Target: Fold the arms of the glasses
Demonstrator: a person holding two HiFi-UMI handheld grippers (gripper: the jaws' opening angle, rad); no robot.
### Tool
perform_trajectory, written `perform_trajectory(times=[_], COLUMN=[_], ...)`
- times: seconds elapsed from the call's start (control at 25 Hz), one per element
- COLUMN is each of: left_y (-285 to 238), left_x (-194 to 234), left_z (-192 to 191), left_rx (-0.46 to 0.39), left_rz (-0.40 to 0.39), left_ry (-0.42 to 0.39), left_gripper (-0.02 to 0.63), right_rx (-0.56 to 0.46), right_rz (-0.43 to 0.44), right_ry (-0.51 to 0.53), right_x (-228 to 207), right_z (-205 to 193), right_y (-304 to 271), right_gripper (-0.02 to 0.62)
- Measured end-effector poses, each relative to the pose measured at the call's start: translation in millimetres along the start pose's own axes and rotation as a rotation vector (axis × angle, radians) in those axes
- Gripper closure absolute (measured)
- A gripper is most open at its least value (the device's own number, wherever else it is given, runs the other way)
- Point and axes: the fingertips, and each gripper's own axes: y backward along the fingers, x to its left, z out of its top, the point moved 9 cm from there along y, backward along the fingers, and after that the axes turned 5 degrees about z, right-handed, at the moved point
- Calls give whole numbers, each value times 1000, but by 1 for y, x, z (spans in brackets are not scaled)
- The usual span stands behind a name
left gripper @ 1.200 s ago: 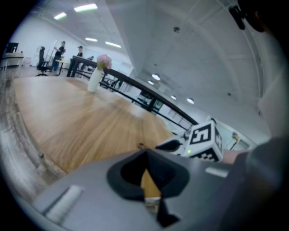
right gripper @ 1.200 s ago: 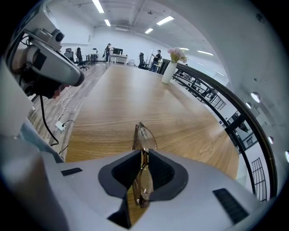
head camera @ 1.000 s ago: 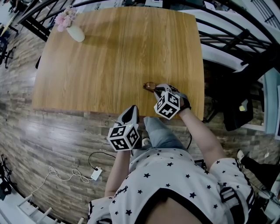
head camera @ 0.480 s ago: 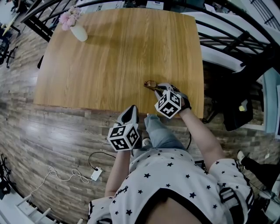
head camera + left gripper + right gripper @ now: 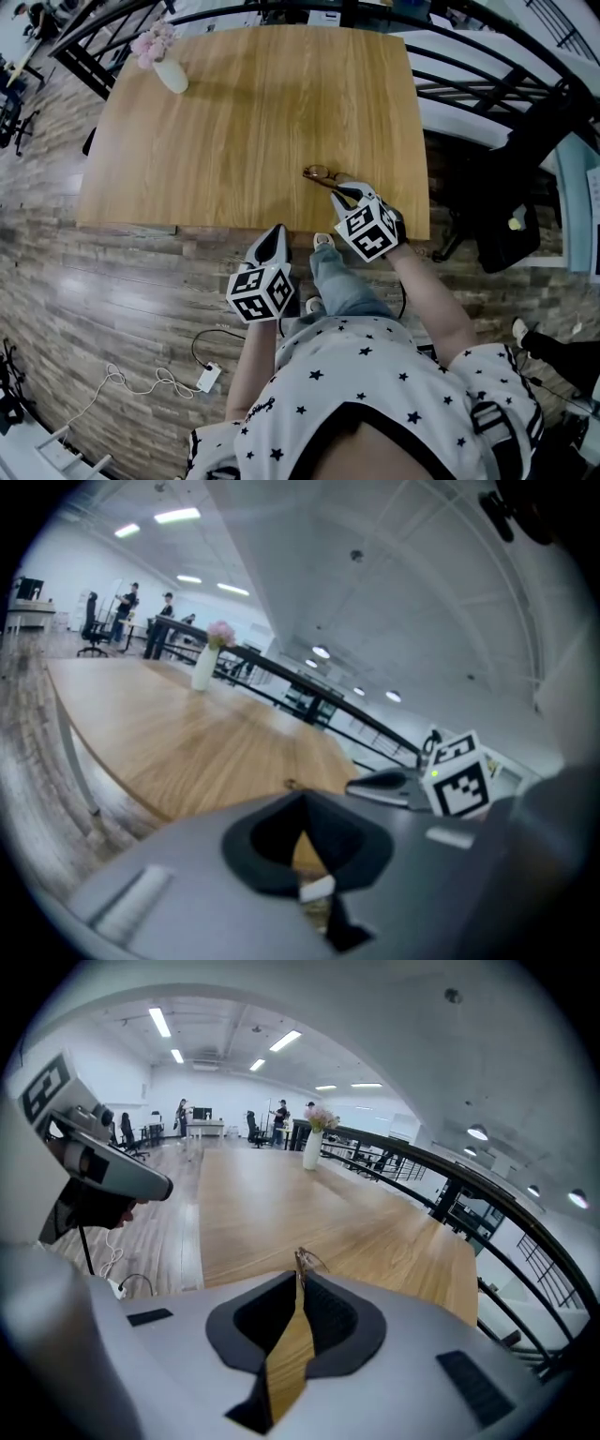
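The thin-framed glasses (image 5: 320,173) are near the wooden table's (image 5: 234,112) front right edge. My right gripper (image 5: 343,190) reaches them from the front, and its jaws are shut on one arm of the glasses (image 5: 302,1262). The lenses stick out just past the fingertips in the right gripper view. My left gripper (image 5: 275,239) is shut with nothing in it. It hangs off the table's front edge, over the floor, to the left of the right gripper. In the left gripper view the glasses (image 5: 291,784) are a small speck at the table's edge.
A white vase with pink flowers (image 5: 161,58) stands at the table's far left corner. Black railings (image 5: 497,84) run along the right side. A cable with a white plug (image 5: 206,375) lies on the wood floor. The person's knee (image 5: 342,281) is below the table edge.
The right gripper has risen a little and rolled, taking the glasses with it. The left gripper has shifted only slightly.
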Motion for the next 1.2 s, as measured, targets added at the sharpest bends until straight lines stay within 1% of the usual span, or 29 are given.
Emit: perform_trajectory(times=[0.2,0.36,0.76,0.92,1.08,1.2], left_y=[15,25,52,62,73,79], left_x=[-7,-10,-26,-31,-33,-35], left_z=[-4,-7,-13,-18,-25,-29], left_rx=[-10,-19,-44,-54,-79,-79], left_rz=[-4,-12,-41,-45,-34,-32], left_ry=[-9,-22,-52,-62,-69,-74], left_gripper=[600,600,600,601,600,601], right_rx=[-84,-157,-303,-343,-360,-369], right_rz=[-18,-17,-33,-30,-26,-24], right_ry=[-62,-115,-195,-220,-234,-244], right_x=[14,31,66,76,85,91], right_z=[0,2,1,-4,-14,-20], right_y=[27,43,86,101,113,121], right_gripper=[566,568,578,578,578,578])
